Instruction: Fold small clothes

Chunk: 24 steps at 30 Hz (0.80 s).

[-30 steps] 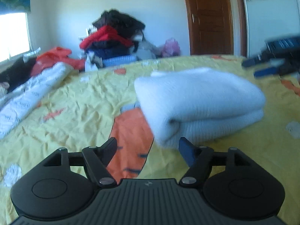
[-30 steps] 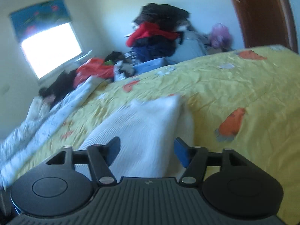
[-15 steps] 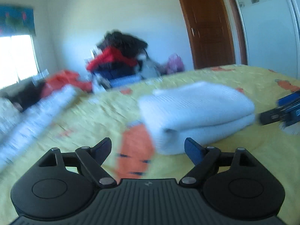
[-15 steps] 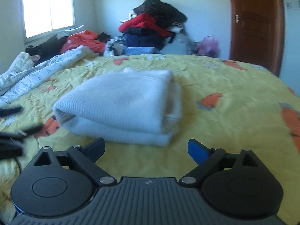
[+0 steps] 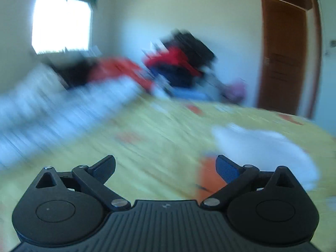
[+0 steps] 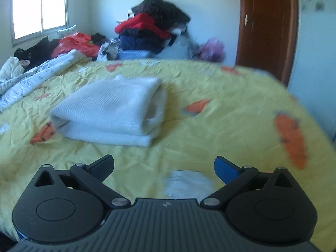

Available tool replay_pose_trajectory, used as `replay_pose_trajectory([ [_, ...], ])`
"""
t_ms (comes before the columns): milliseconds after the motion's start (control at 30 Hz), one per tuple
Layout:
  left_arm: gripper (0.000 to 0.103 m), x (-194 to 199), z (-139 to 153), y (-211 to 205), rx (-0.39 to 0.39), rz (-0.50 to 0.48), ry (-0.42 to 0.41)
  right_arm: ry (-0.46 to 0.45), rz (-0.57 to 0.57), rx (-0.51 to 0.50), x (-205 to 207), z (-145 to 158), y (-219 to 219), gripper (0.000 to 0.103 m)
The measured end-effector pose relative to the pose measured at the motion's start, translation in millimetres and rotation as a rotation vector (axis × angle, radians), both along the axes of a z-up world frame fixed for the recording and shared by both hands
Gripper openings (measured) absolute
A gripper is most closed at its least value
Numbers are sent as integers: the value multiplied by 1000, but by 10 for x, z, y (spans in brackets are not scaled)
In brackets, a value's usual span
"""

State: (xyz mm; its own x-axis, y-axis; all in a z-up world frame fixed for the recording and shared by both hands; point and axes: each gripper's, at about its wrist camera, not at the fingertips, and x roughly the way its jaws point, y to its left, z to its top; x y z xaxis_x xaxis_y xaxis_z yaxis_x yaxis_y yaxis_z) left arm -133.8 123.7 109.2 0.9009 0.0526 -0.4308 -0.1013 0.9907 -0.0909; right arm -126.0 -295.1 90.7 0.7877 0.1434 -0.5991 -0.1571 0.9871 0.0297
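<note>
A folded white garment [image 6: 109, 109] is lying on a yellow bedspread [image 6: 220, 126] printed with orange carrots, its rounded fold facing the camera and its layers stacked flat, touching neither tool. The right gripper [image 6: 163, 166] is hanging above the bedspread on the near side of the bundle, well short of it; its jaws have just been opening and are standing wide, with only bare sheet and a pale printed patch showing between them. The left gripper [image 5: 166, 166] is likewise spread wide after opening, nothing lying between its fingers; its view is heavily smeared by motion, and the garment [image 5: 262, 147] is appearing there only as a pale blur at the lower right, beyond the blue-padded fingertip [image 5: 226, 168] and apart from it. At the far edge of the bed, a heap of clothes [image 6: 151, 27] in black, red and navy is resting against the wall, with a purple bundle [image 6: 212, 49] beside it. A rumpled white printed quilt [image 6: 31, 77] is trailing along the left side of the mattress beneath a bright window [image 6: 40, 14], with an orange-red item [image 6: 73, 44] and dark clothing behind it. A brown wooden door [image 6: 266, 27] is standing at the right of the room.
</note>
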Motion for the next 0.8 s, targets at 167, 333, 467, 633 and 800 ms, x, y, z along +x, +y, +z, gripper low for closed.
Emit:
replay_pose_trajectory([
  [167,102,398,-566,-762,-15,-93,152,87,-51,-90,434,-460,463,102],
  [333,102,358,-810,-1152,108,-169,183,68,-84,-96,483,-712,692,103],
  [467,102,420,-944,-1289,166,-195,229,53,-96,-55,452,-746,673,103],
  [633,103,512,-997,-1165,91,-179,256,29,-108,-57,412,-791,687,103],
  [800,103,507,-992,-1176,91,-182,255,25,-103,-30,422,-793,624,103],
])
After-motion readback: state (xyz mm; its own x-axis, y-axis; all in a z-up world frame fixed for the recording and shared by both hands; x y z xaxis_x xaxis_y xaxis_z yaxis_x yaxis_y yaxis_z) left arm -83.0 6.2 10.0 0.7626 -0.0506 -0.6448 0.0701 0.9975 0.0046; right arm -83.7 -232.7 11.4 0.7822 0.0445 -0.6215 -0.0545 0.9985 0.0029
